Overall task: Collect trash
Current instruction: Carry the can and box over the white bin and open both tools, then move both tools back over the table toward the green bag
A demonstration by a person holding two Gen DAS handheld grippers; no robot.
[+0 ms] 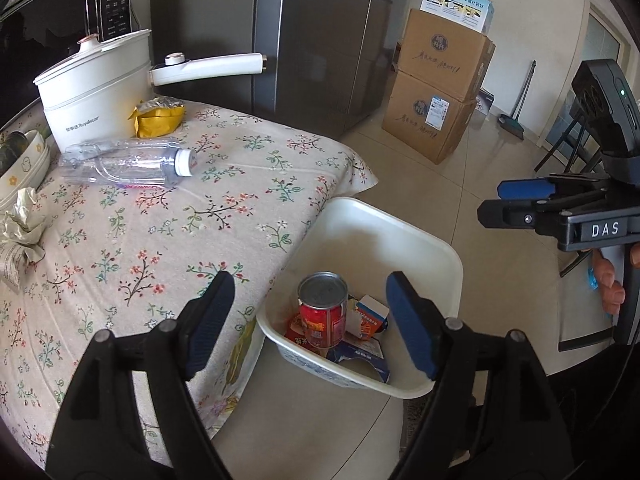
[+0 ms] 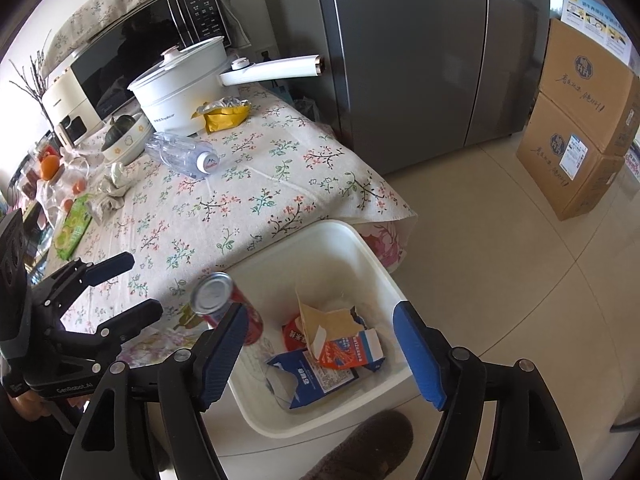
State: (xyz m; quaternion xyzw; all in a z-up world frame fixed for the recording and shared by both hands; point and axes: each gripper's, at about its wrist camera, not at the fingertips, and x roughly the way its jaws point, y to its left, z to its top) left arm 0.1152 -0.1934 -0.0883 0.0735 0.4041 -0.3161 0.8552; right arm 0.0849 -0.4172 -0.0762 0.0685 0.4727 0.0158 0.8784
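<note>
I am holding my left claw [image 1: 310,320] wide open over the near edge of the white bin [image 1: 400,236], with nothing between its blue pads. My right claw [image 2: 320,350] is also gaping wide and gripping nothing, hovering above the same bin from the other side.

Inside the bin, a red can [image 1: 323,308] is standing upright against the wall nearest the surface [image 1: 168,216], and torn cartons are lying beside it: a red-and-white one [image 2: 344,344] on top of a blue one [image 2: 316,380].

On the floral-clothed surface, a clear plastic bottle [image 1: 128,162] with a white cap is lying on its side. Just behind it a yellow snack bag [image 1: 158,116] is resting against the white electric pot [image 1: 96,84]. Crumpled paper [image 1: 24,228] is lying near the left edge, beside a stack of bowls [image 1: 24,160].
</note>
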